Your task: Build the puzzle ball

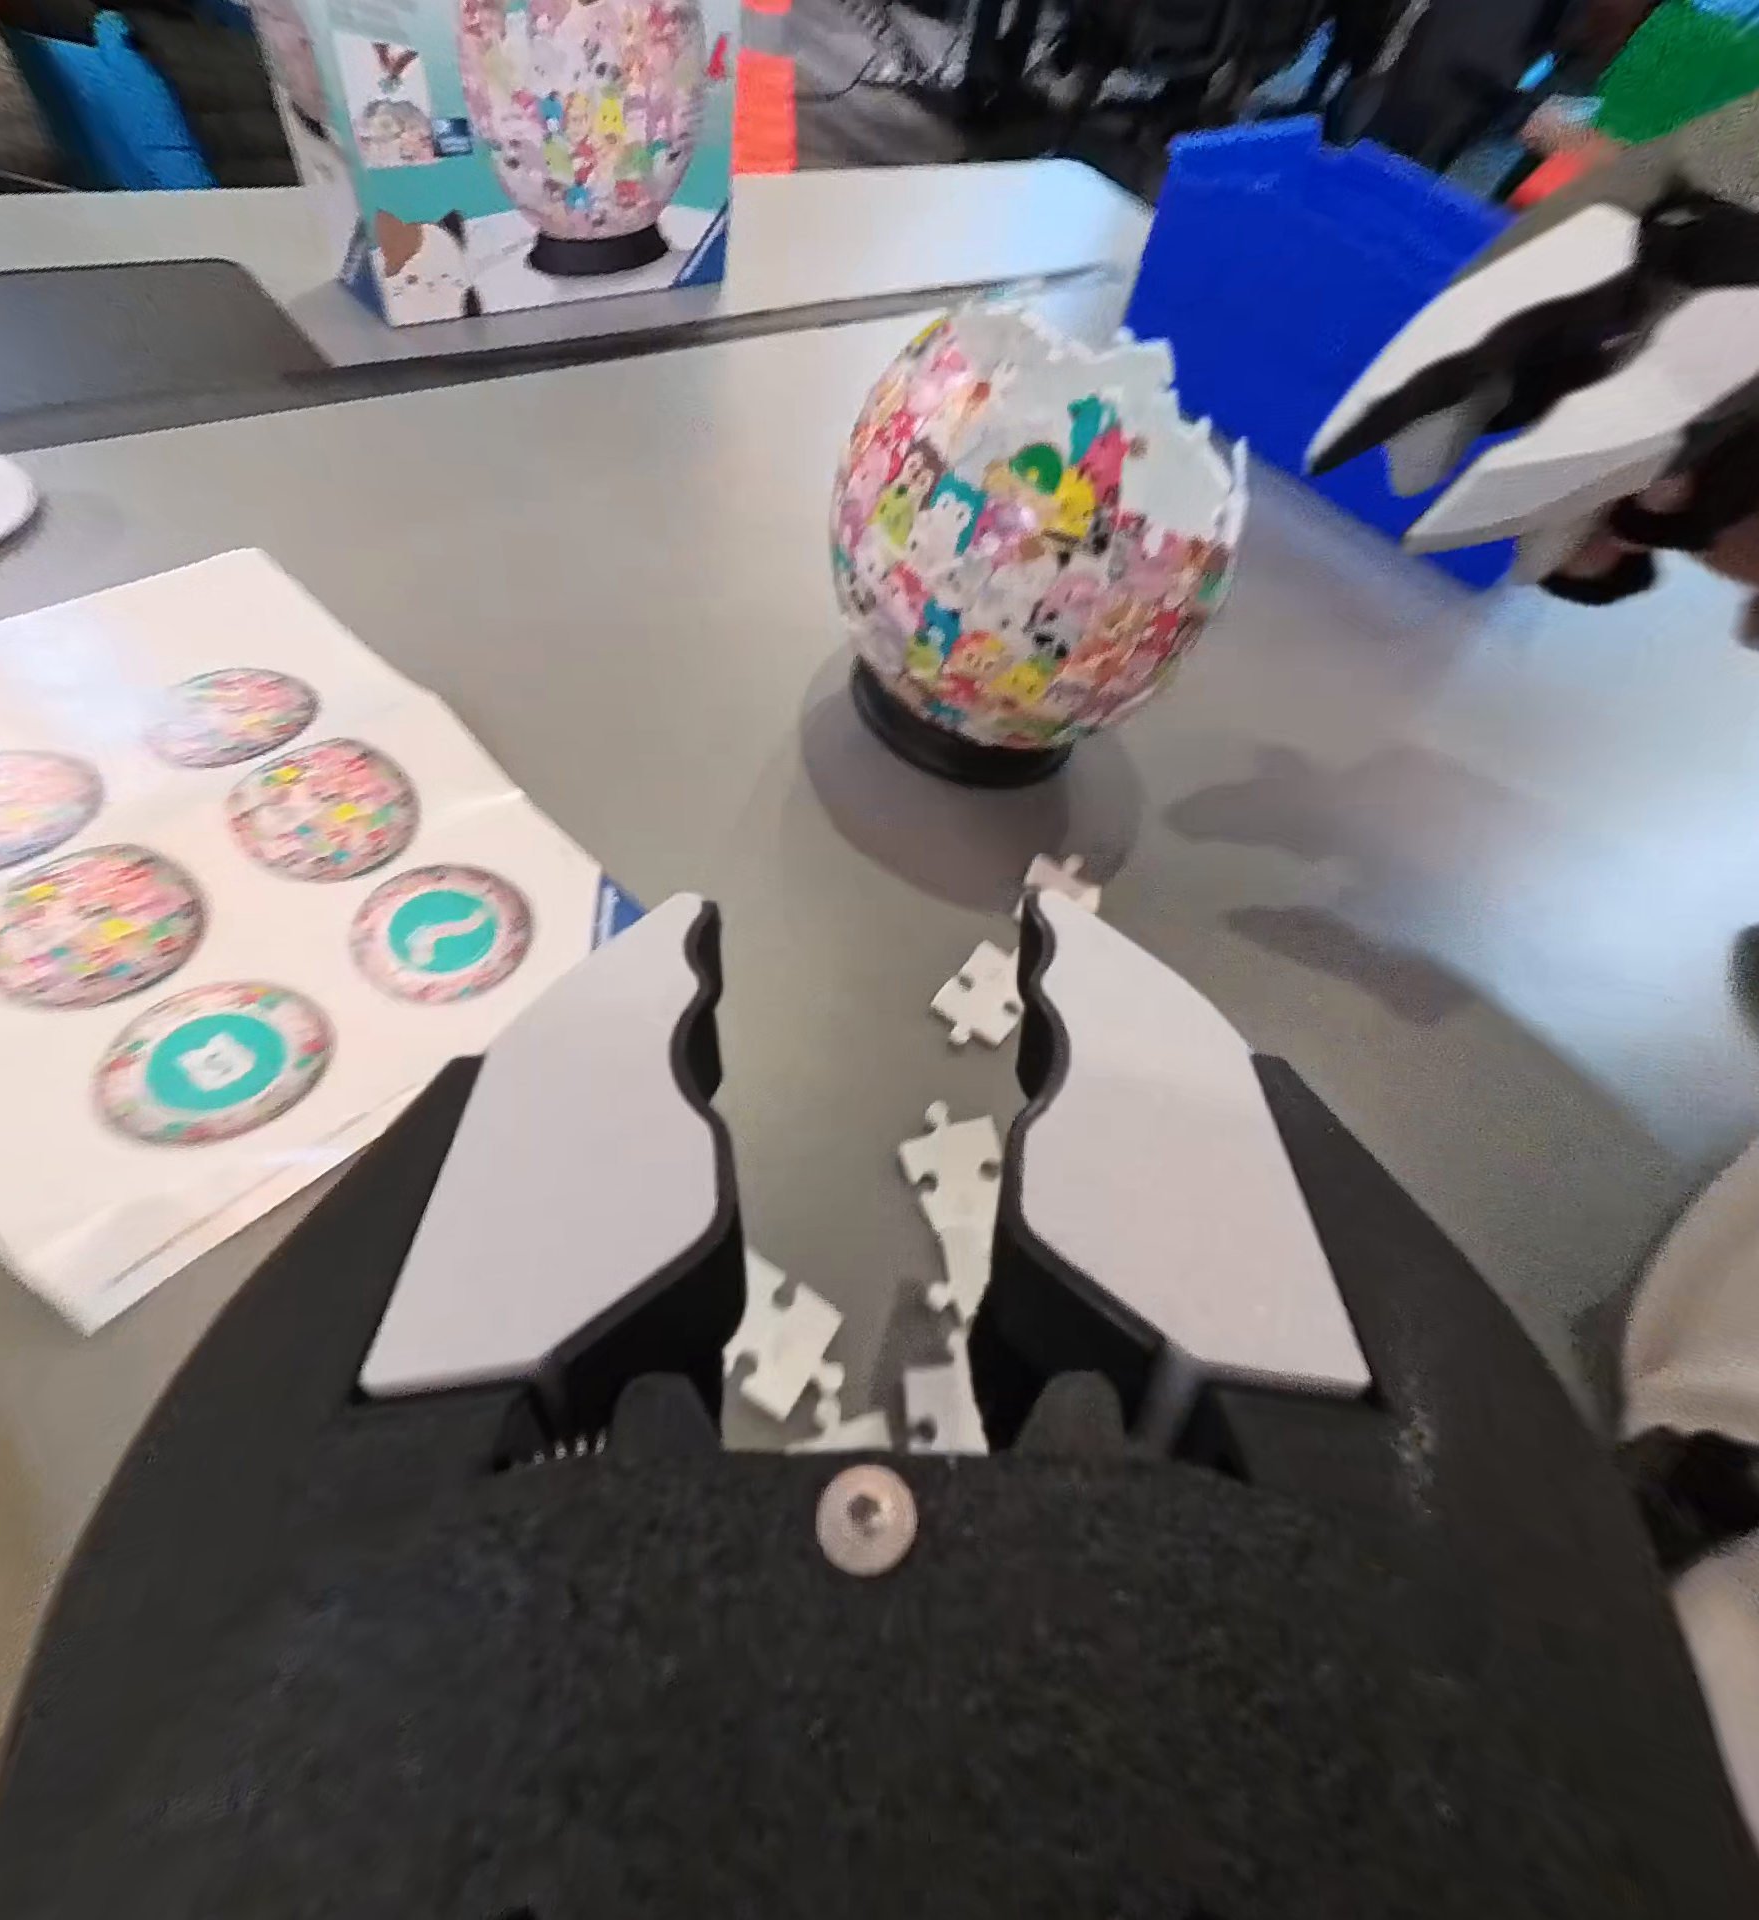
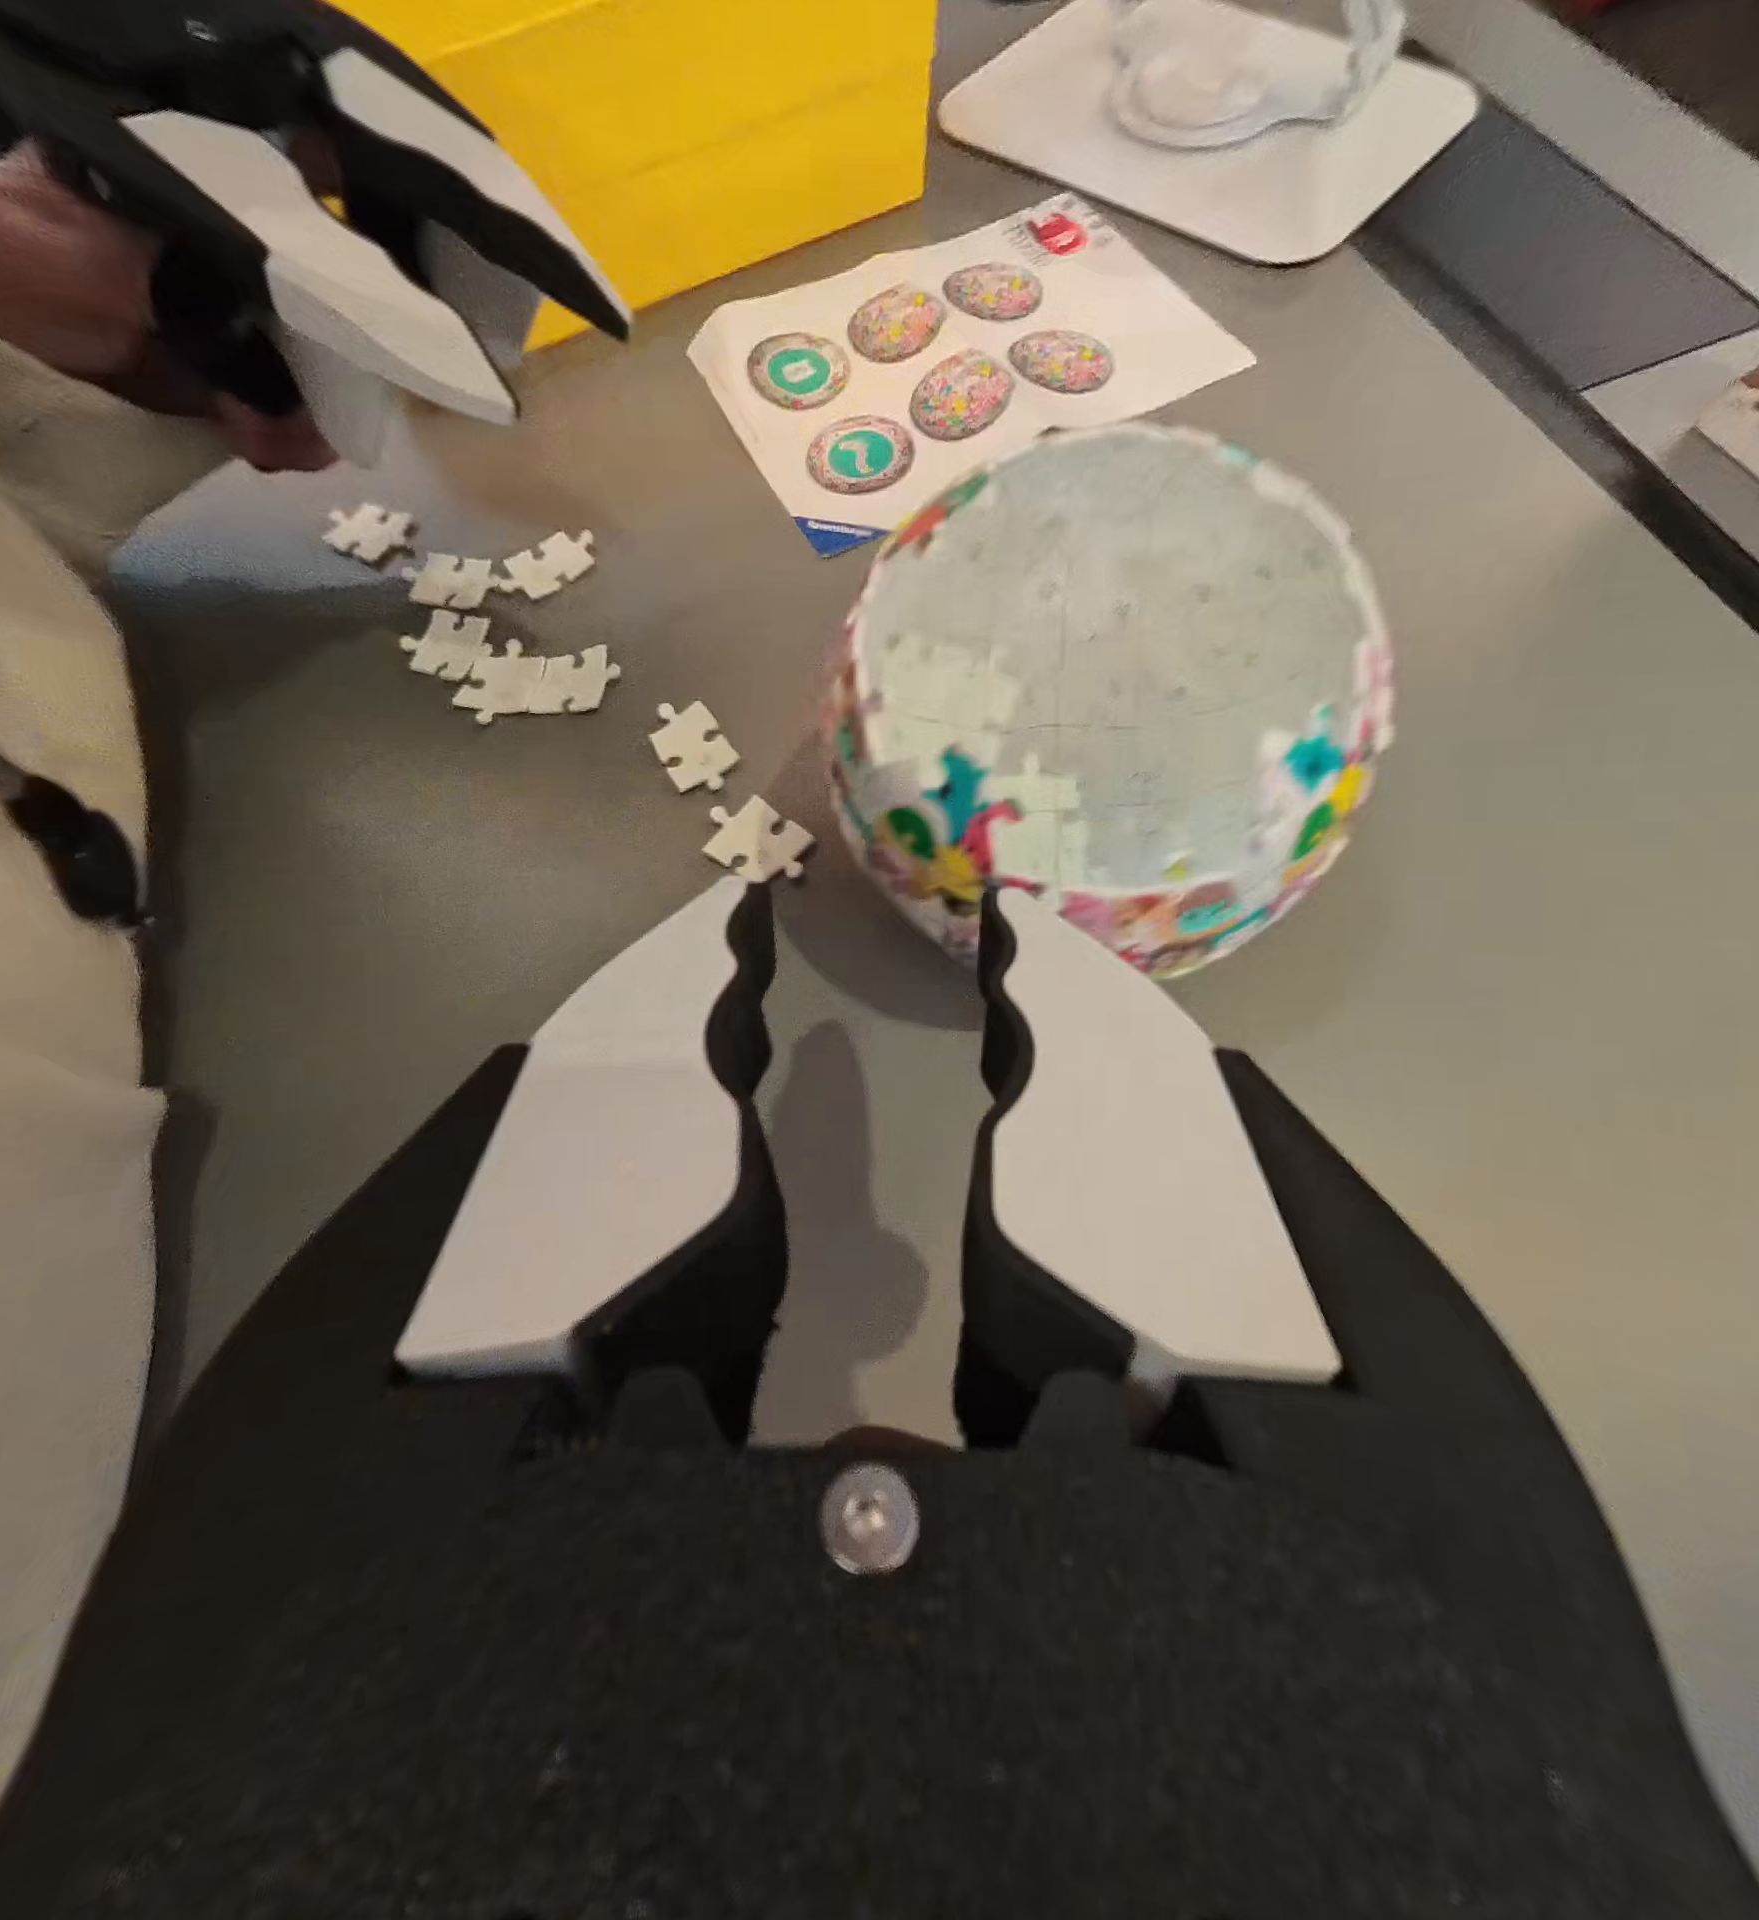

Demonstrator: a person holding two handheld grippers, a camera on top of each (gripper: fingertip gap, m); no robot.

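Note:
A half-built colourful puzzle ball with an open jagged top stands on a black ring stand on the grey table. In the right wrist view I look down into its white hollow inside. Several white face-down loose puzzle pieces lie on the table under my left gripper, which is open and empty above them. The pieces lie left of the ball in the right wrist view. My right gripper is open and empty, raised near the ball's near rim. Each gripper also shows in the other's view: the right one, the left one.
A printed instruction sheet lies beside the ball. The puzzle's box stands at the table's back. A blue bin, a yellow box and a white tray with a clear object stand around. One gripper's finger ends stand about 20 centimetres off the other's.

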